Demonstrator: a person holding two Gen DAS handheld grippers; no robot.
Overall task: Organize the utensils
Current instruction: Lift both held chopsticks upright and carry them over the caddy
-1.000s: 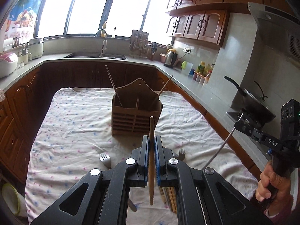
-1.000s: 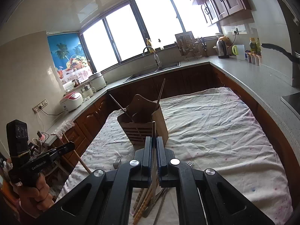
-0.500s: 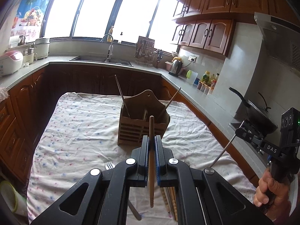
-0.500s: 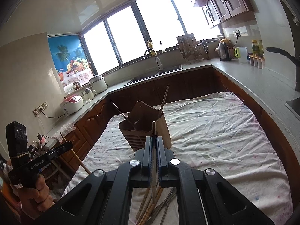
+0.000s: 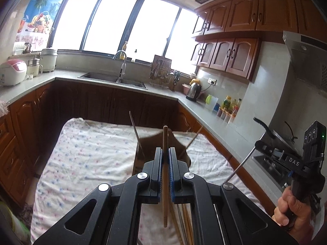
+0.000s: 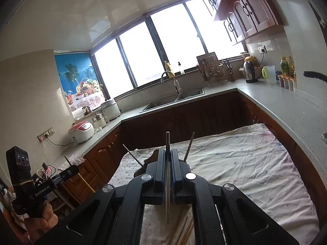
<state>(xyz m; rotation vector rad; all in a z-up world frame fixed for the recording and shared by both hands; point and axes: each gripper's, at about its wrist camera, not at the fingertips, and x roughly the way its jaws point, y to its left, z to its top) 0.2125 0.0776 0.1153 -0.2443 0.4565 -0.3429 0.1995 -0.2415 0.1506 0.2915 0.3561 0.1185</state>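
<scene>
A round, pale wooden chopstick [image 5: 165, 175] is clamped upright between the closed, blue-lined jaws of the left gripper [image 5: 165, 163], its ends projecting above and below the black fingers. A thin, grey metal chopstick [image 6: 167, 175] is pinched in the same upright manner by the closed jaws of the right gripper [image 6: 168, 163], whose pads are ribbed and dark. Directly behind both grippers, a brown wooden utensil holder [image 5: 179, 149] with a curved, arched top is seen on the table, mostly hidden by the fingers; two slender sticks [image 5: 133, 128] are leaned outward from it, one to each side. The table is covered by a wrinkled white cloth [image 5: 92, 153] sprinkled with small blue and pink dots. Below the left gripper, further chopsticks [image 5: 185, 224], wooden and metallic, are laid on the cloth in a loose bundle. The right gripper is also caught in the left wrist view, held in a hand [image 5: 290, 210] at the right edge, and white letters "DAS" are read on its black body. In the right wrist view, the left gripper's body is marked "GenRobot.AI". A grey stone-like countertop [image 6: 276, 100] and glossy reddish wooden cabinets [image 5: 235, 55] with arched panels are seen around the table.
</scene>
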